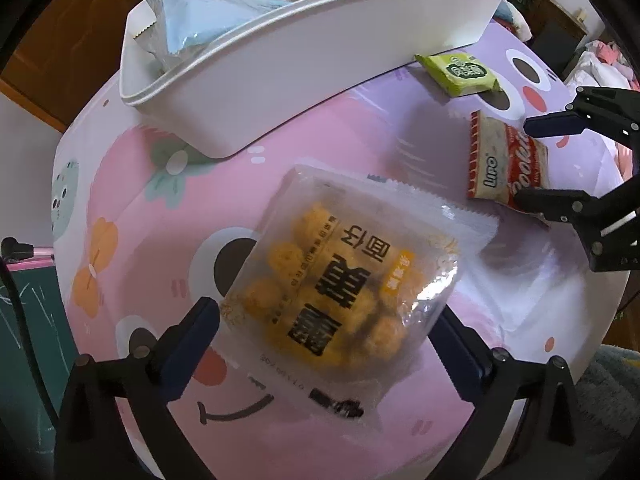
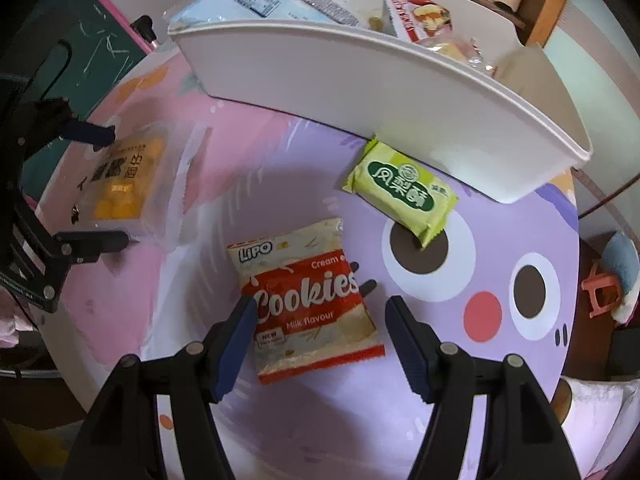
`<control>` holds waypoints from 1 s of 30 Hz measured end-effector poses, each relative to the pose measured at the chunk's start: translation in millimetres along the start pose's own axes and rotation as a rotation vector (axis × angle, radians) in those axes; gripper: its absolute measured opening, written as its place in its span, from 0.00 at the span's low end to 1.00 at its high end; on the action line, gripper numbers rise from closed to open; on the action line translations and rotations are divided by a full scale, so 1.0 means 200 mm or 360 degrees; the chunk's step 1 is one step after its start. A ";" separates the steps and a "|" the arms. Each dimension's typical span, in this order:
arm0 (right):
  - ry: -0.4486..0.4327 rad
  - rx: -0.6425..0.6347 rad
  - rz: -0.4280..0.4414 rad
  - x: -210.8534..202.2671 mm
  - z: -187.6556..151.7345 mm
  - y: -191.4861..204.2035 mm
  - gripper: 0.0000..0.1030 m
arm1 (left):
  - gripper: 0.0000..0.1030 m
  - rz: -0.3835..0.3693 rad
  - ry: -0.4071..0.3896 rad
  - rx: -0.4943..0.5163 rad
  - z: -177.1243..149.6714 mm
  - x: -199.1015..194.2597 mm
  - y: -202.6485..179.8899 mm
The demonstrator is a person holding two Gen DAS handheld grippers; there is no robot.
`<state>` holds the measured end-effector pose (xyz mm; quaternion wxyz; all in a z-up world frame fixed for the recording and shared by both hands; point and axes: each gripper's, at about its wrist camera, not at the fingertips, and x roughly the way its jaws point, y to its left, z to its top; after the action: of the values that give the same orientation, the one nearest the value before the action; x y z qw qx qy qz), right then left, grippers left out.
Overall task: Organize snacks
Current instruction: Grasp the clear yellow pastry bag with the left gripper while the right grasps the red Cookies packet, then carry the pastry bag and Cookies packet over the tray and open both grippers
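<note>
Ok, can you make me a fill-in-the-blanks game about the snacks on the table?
1. The cookies packet lies between the open fingers of the ____ hand-held gripper.
2. The packet lying nearest the white bin is coloured ____.
3. The left hand-held gripper is open around a clear bag of ____ snack balls.

Missing words: right; green; yellow

The left gripper (image 1: 324, 332) reached forward low over the table, its jaws spread wide with blue pads (image 1: 192, 336) apart. The right gripper (image 2: 322, 344) did likewise, jaws parted widely, black arms angled in from below, neither pressing on anything.
</note>
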<state>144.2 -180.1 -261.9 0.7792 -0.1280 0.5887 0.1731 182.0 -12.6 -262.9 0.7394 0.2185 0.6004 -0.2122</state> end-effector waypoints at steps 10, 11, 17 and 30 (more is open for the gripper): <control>0.0015 -0.0110 -0.0023 0.05 0.00 0.09 0.65 | 0.98 -0.0049 0.0080 -0.0133 0.04 0.14 0.11; 0.0014 -0.0107 -0.0023 0.05 0.00 0.09 0.64 | 0.95 -0.0078 0.0076 -0.0147 0.04 0.14 0.12; -0.0001 -0.0101 0.0007 0.01 -0.01 0.10 0.45 | 0.80 -0.0013 0.0028 -0.0171 0.03 0.10 0.09; -0.0024 0.0043 0.0113 -0.13 -0.08 0.10 0.44 | 0.76 0.0072 -0.0039 -0.0369 0.00 -0.09 -0.01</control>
<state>115.1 -171.0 -241.3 0.7786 -0.0951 0.5892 0.1937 176.6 -13.7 -246.0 0.7715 0.1426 0.6068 -0.1273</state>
